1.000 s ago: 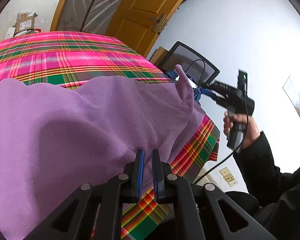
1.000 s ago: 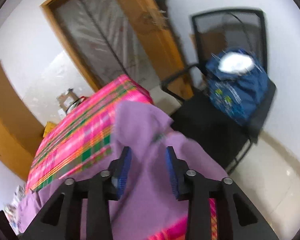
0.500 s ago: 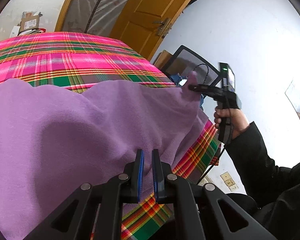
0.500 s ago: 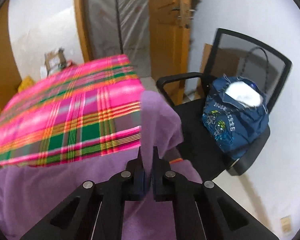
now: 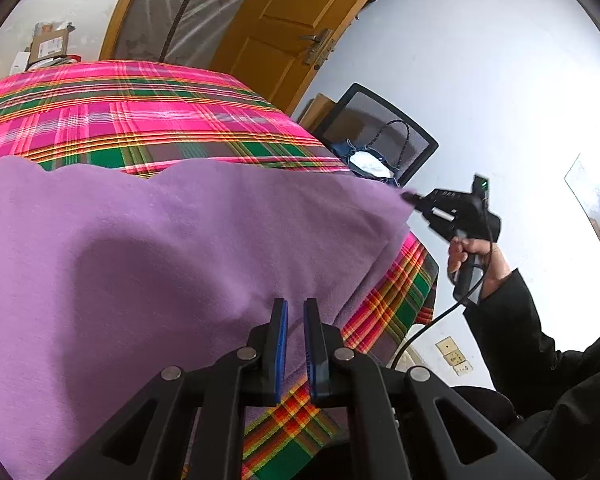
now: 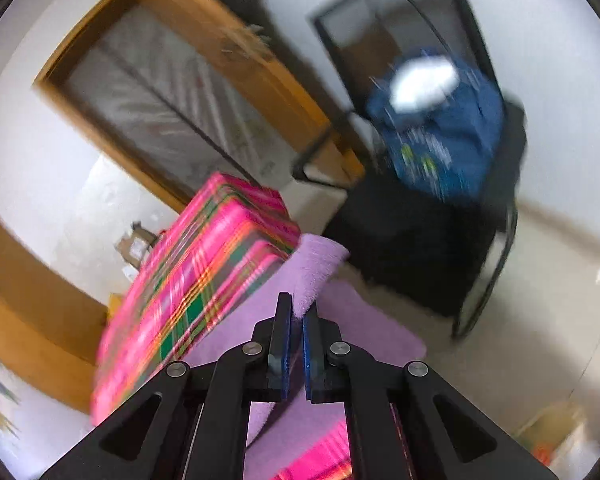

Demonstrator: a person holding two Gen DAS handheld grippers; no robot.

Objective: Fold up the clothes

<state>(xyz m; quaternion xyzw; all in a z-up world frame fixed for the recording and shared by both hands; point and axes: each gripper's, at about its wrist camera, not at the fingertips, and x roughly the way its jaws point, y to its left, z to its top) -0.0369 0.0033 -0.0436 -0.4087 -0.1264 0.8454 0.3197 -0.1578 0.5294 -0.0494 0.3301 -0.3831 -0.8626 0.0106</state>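
A purple cloth point(image 5: 148, 248) lies spread over a table with a pink and green plaid cover point(image 5: 140, 116). My left gripper point(image 5: 295, 312) is shut on the cloth's near edge, with fabric pinched between its blue pads. My right gripper point(image 6: 297, 312) is shut on a far corner of the purple cloth point(image 6: 316, 268), which stands up as a rolled fold between its fingers. In the left wrist view that right gripper point(image 5: 407, 197) sits at the cloth's right corner, held by a hand point(image 5: 476, 256) in a black sleeve, and pulls the corner outward off the table's edge.
A black mesh office chair point(image 5: 384, 136) stands beyond the table's right corner, with a blue bag point(image 6: 440, 132) on its seat. A wooden door point(image 5: 284, 24) and a plastic-covered doorway are behind. A wall socket point(image 5: 454, 356) sits low on the white wall.
The right gripper closed on the cloth's corner, then rolled and dropped lower to the right, drawing the raised corner out flat. The left gripper stayed put.
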